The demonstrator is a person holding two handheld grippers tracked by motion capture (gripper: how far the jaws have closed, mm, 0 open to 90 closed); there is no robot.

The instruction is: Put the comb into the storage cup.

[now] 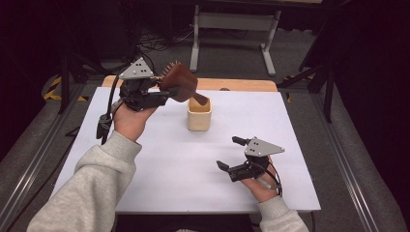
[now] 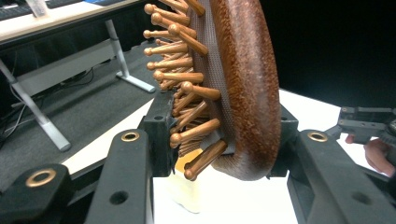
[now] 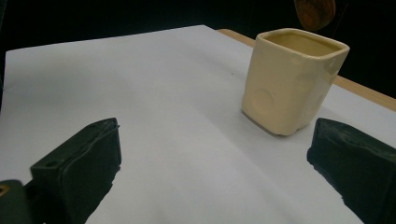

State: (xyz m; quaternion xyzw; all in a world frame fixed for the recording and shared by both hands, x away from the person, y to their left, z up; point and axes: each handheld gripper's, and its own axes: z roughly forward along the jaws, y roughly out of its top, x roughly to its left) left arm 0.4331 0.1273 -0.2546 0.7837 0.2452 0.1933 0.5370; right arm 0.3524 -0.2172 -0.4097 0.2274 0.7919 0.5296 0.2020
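Note:
My left gripper (image 1: pixel 171 91) is shut on the head of a brown wooden hairbrush (image 1: pixel 180 82), held up over the back of the white table (image 1: pixel 159 164). In the left gripper view the jaws clamp the brush (image 2: pixel 247 84) with its wooden bristles (image 2: pixel 187 88) facing left. The handle slants down toward the mouth of a cream square cup (image 1: pixel 199 118); its end hangs just over the rim. My right gripper (image 1: pixel 227 152) rests open near the front right. In the right gripper view its jaws (image 3: pixel 210 158) point at the cup (image 3: pixel 292 79), a little short of it, with the brush (image 3: pixel 315 11) above.
A strip of wooden tabletop (image 1: pixel 241 85) shows beyond the white sheet. A metal stand's legs (image 1: pixel 232 43) and cables lie on the dark floor behind. The other hand's gripper (image 2: pixel 362 123) appears at the right of the left gripper view.

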